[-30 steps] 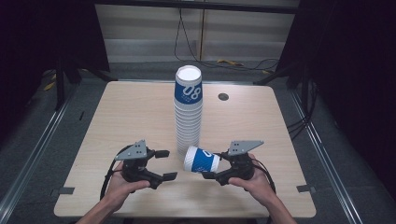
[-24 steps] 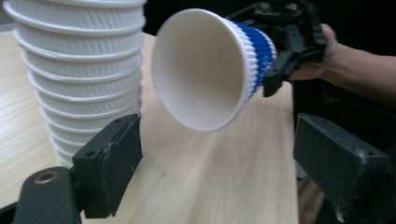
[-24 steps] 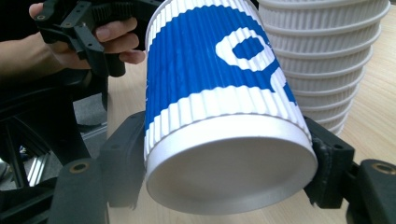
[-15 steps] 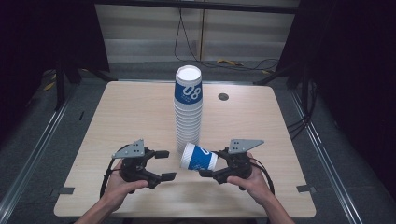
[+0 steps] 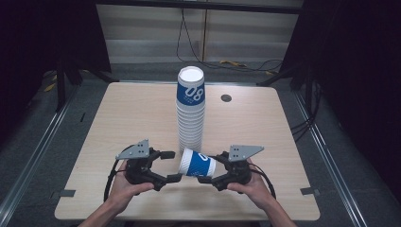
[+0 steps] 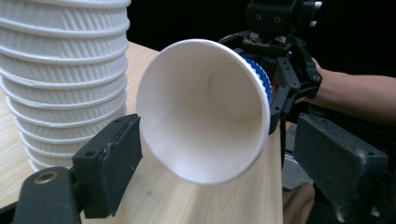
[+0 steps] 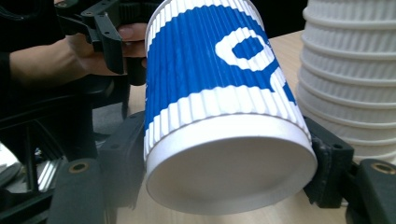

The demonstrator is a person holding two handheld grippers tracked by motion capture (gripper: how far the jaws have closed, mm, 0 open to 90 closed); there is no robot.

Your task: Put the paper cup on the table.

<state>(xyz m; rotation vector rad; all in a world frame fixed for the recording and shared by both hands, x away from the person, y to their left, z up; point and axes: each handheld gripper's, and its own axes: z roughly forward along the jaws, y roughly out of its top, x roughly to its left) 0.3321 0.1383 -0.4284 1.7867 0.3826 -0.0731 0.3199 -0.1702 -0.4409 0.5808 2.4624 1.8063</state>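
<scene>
Blue-and-white paper cup (image 5: 196, 163) lower centre, lying sideways, mouth toward left gripper (image 5: 171, 166) | right gripper (image 5: 206, 167) clamped on its base end | left gripper released, jaws flanking the rim, nearer the mouth | cup stack (image 5: 190, 111) just behind on bench (image 5: 118, 118) | since earlier: cup edged slightly leftward.

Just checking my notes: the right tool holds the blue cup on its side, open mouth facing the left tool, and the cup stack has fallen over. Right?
Not quite. The stack stands upright on the table, as the high view shows. The rest holds: the right tool holds the cup on its side, mouth toward the left tool.
</scene>
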